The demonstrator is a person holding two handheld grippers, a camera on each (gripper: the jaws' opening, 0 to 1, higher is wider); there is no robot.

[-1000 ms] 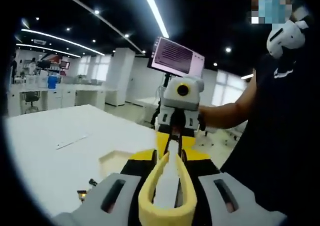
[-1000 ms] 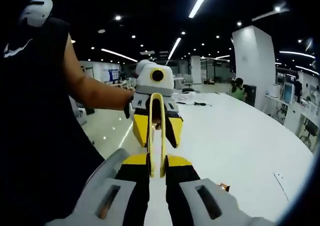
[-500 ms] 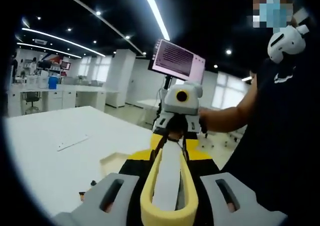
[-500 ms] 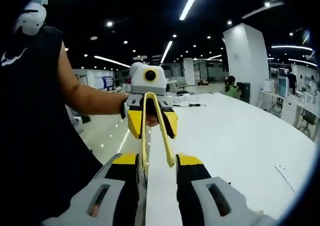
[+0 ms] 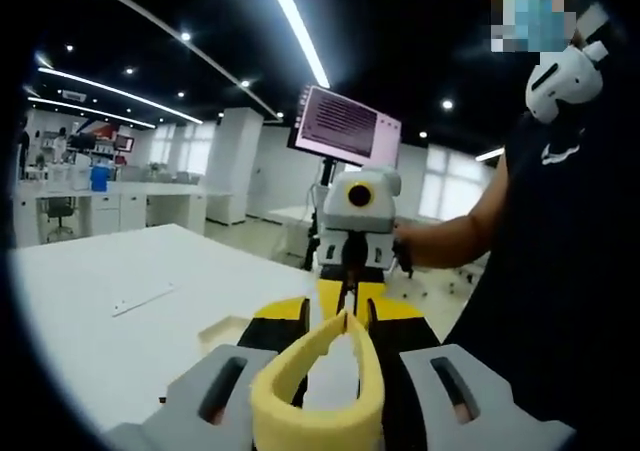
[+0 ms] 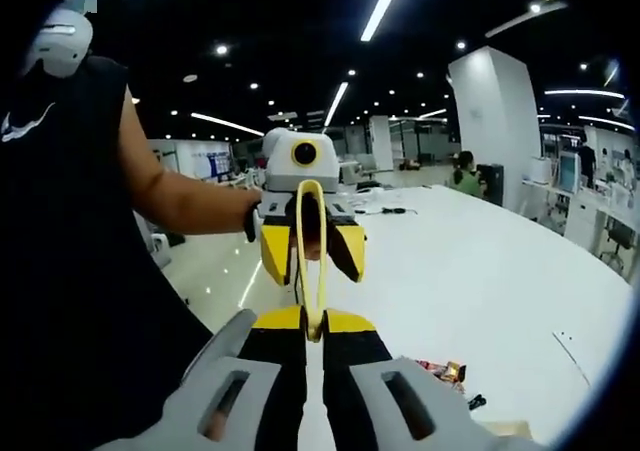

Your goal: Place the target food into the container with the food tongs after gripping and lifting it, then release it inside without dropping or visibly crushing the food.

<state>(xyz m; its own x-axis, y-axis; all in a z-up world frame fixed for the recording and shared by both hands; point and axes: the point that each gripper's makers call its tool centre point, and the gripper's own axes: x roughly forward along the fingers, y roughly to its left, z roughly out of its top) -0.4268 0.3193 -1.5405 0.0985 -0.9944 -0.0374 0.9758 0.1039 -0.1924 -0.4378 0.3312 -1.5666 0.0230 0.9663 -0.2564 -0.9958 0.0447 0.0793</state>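
Both tools are raised above the white bench and face each other, with the yellow food tongs spanning the gap between them. In the left gripper view the looped hinge end of the tongs sits between the left tool jaws, and the two arms run forward and converge to closed tips near the right tool opposite. In the right gripper view the right tool jaws are drawn together on the tip end of the tongs, while the loop end reaches the left tool beyond. The left tool appears to be bearing on the tong arms near the hinge, squeezing the tips shut. Long axis of the tongs runs tool to tool, roughly level. Target food: not identifiable in either view. A tan tray-like container lies on the bench just below and left of the tongs in the left gripper view; small wrapped items lie on the bench below and right of the tongs in the right gripper view. Judgement: the tongs are being handed over or re-gripped, pick not yet begun; the food and container both lie below the tongs, so the coming move is downward.
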